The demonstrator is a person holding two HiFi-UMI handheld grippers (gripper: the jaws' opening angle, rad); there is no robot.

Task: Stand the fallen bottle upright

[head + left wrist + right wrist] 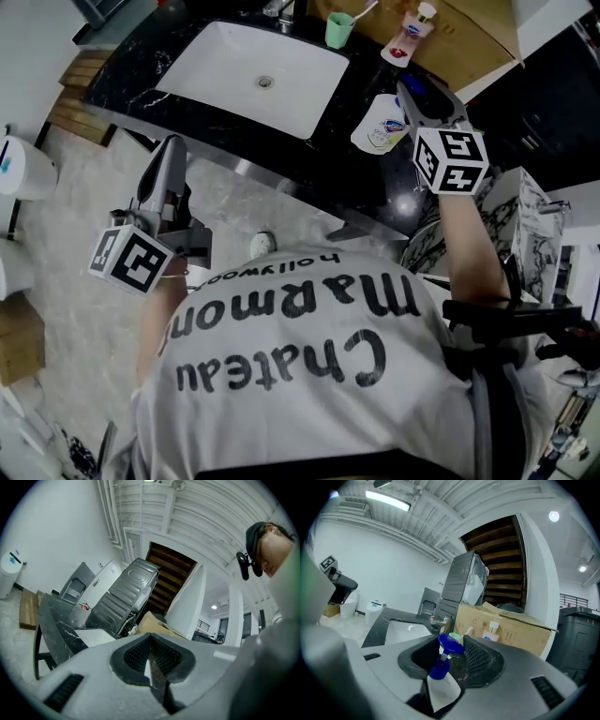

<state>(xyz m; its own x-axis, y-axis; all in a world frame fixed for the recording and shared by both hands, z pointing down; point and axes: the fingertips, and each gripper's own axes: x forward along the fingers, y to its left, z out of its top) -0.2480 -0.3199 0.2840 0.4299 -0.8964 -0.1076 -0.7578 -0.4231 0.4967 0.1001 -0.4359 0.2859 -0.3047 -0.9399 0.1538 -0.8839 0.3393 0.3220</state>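
Note:
A white pump bottle (380, 124) with a blue pump (449, 645) is over the right part of the black counter (375, 187), lying tilted rather than upright. My right gripper (412, 94) is shut on it; in the right gripper view the white body (440, 691) fills the gap between the jaws and the pump points toward the fingertips. My left gripper (172, 145) hangs in front of the counter below the sink. It holds nothing, and in the left gripper view its pads (159, 658) meet.
A white sink (187, 75) is set in the counter, with a faucet (281, 11) behind it. A green cup (339, 30) with a toothbrush and an upright pink bottle (410, 36) stand at the back. A cardboard box (478, 28) is behind them. A white bin (19, 169) stands on the floor at the left.

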